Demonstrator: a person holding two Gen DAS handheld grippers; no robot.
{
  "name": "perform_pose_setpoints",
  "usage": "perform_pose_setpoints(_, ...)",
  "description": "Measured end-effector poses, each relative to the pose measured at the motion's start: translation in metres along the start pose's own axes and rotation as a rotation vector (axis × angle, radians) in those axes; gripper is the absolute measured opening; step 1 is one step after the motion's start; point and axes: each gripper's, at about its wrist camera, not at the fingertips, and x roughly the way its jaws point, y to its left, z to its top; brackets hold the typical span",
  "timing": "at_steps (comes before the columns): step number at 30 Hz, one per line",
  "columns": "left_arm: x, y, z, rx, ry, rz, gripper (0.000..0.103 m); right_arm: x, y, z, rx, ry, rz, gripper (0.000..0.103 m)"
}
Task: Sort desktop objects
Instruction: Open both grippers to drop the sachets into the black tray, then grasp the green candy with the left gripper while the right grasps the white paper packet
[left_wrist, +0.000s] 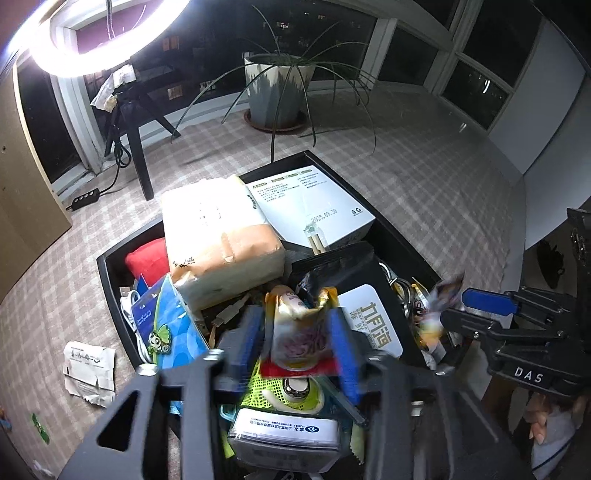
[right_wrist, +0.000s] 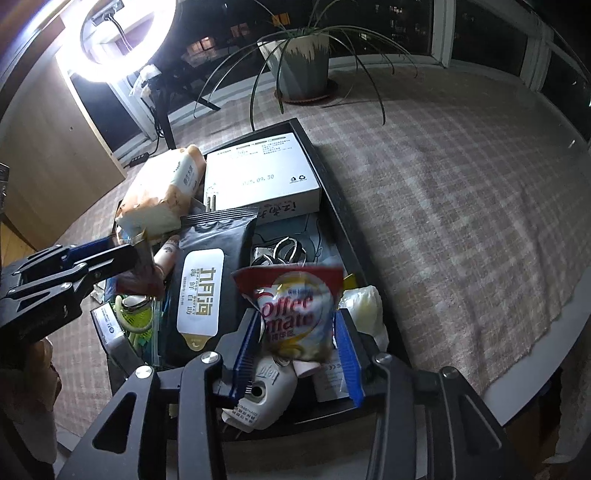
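Seen from the left wrist, the left gripper (left_wrist: 301, 336) points down into the black rectangular tray (left_wrist: 110, 280) crowded with desktop items; its jaws stand partly open with a blurred orange-and-yellow snack packet (left_wrist: 299, 325) between the blue pads, and whether the pads press on it I cannot tell. Behind it lie a cream-and-orange soft tissue pack (left_wrist: 218, 236), a flat white printed box (left_wrist: 314, 203) and a black pouch with a white label (left_wrist: 365, 310). From the right wrist, the right gripper (right_wrist: 301, 343) has partly open jaws around a red-and-white coffee creamer sachet (right_wrist: 295, 310), which sits upright between the pads, over the tray's near end on the checked-cloth surface (right_wrist: 461, 203).
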Motion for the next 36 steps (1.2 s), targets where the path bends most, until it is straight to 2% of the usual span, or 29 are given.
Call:
perform_pose_setpoints(1,-0.001,0.0,0.0,-0.001,0.0,-0.004,0.054,0.0,0.001,0.001,-0.002,0.0,-0.004,0.047)
perform_pose_setpoints(3,-0.003,0.001,0.0,-0.002,-0.004,-0.002,0.054,0.0,0.002,0.002,-0.005,0.0,-0.015,0.052)
perform_pose_setpoints(9,-0.016,0.013,-0.006,-0.016,-0.017,0.005,0.054,-0.008,0.01,0.004,-0.005,-0.023,-0.005,0.052)
perform_pose_setpoints(14,-0.034,0.046,-0.019,-0.073,-0.029,0.036,0.054,-0.014,0.031,0.008,-0.041,-0.042,0.02,0.052)
perform_pose_setpoints(22,-0.061,0.125,-0.056,-0.2,-0.029,0.12,0.054,-0.011,0.103,0.018,-0.193,-0.055,0.075,0.055)
perform_pose_setpoints(30,-0.091,0.223,-0.116,-0.373,-0.014,0.226,0.054,0.0,0.196,0.026,-0.39,-0.048,0.13,0.056)
perform_pose_setpoints(33,-0.103,0.256,-0.14,-0.437,-0.008,0.269,0.054,0.004,0.229,0.024,-0.462,-0.039,0.147,0.061)
perform_pose_setpoints(36,-0.113,0.289,-0.165,-0.508,-0.002,0.297,0.054,0.011,0.264,0.022,-0.538,-0.029,0.158,0.062)
